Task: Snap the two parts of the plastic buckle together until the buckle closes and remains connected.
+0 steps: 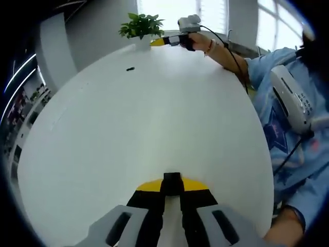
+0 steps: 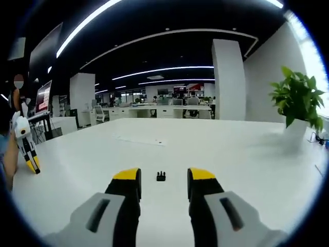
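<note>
Now at the approach: right tool [image 2: 163,189] poised low over the white tabletop [image 2: 247,170], yellow-tipped jaws standing apart with a clear gap, a small black buckle part [image 2: 161,176] lying on the surface just ahead, centred between the tips. Best closed on by advancing straight and level, straddling the part across its flat sides, pinching gently so it neither skids nor flips on the smooth top. Part itself: tiny, dark, squat, short prongs apparently pointing up; finer detail too small to tell.

Left tool [image 1: 171,193] with jaws drawn together on a second small black piece [image 1: 172,181], probably the mating half, gripped at the tips and projecting forward; kept level and steady as the fixed partner for the snap. Same loose part [image 1: 130,68] seen far across the tabletop in the left gripper view, near the potted plant [image 1: 141,25], with the right tool [image 1: 169,40] close by. Halves well apart, not yet joined.
</note>
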`<state>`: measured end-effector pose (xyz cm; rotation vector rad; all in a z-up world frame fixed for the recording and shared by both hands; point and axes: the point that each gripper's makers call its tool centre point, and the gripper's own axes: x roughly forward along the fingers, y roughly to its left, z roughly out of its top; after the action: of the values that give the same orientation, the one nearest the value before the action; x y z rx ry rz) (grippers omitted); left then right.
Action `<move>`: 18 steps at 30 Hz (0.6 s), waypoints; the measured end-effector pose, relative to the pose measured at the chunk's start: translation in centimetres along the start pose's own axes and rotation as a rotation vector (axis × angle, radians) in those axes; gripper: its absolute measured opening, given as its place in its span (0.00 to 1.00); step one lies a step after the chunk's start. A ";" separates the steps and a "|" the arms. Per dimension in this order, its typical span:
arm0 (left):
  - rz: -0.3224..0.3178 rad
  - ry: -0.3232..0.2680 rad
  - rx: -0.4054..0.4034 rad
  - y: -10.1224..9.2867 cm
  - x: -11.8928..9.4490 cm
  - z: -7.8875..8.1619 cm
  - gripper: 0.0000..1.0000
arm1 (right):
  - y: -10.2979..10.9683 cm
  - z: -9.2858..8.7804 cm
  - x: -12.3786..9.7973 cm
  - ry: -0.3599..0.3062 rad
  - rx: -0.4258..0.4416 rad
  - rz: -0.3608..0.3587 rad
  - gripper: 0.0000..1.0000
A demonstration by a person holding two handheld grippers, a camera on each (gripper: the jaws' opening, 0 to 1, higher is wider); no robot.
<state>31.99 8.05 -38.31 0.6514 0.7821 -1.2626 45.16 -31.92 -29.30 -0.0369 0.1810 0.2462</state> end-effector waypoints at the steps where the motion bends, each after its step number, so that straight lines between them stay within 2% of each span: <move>1: -0.001 -0.001 -0.001 0.0 0.0 0.0 0.10 | 0.0 -0.1 0.0 0.003 -0.001 0.001 0.36; 7: -0.006 -0.005 -0.008 0.1 0.0 0.2 0.10 | -0.5 -0.1 0.2 0.012 -0.004 -0.005 0.36; 18: -0.010 -0.009 -0.018 0.0 0.2 0.8 0.10 | -2.3 1.1 -0.5 -0.024 -0.015 -0.046 0.36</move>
<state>32.16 7.28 -38.01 0.6279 0.7897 -1.2652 45.44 -34.15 -28.09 -0.0530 0.1539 0.2024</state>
